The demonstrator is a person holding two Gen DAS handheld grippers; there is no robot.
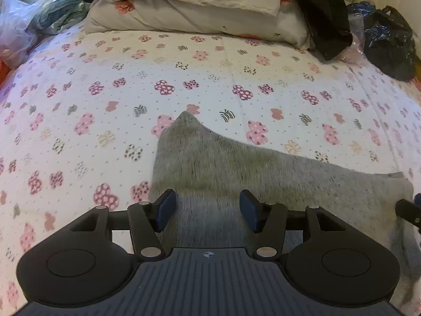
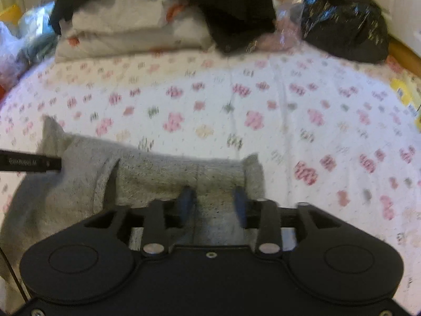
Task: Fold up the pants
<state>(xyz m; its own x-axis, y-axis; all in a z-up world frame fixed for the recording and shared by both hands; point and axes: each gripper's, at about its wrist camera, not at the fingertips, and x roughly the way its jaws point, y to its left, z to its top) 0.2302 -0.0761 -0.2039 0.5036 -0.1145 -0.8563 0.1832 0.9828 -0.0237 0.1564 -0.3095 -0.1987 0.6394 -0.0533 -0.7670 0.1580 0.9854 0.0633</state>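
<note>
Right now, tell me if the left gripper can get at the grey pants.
Probably yes. The left gripper stands open with the grey pants lying directly between and ahead of its fingers on the bedspread, nothing in between.

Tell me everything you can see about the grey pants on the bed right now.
The grey pants look like soft heathered knit, sweatpants-like fabric. They lie spread across the flower-printed bedsheet, with one corner peaking up toward the pillows. The right wrist view shows a seam and a curved slit that may be a pocket. The left gripper and the right gripper are both over the cloth with their jaws apart; whether the pads touch it is unclear. The far end is out of frame.
</note>
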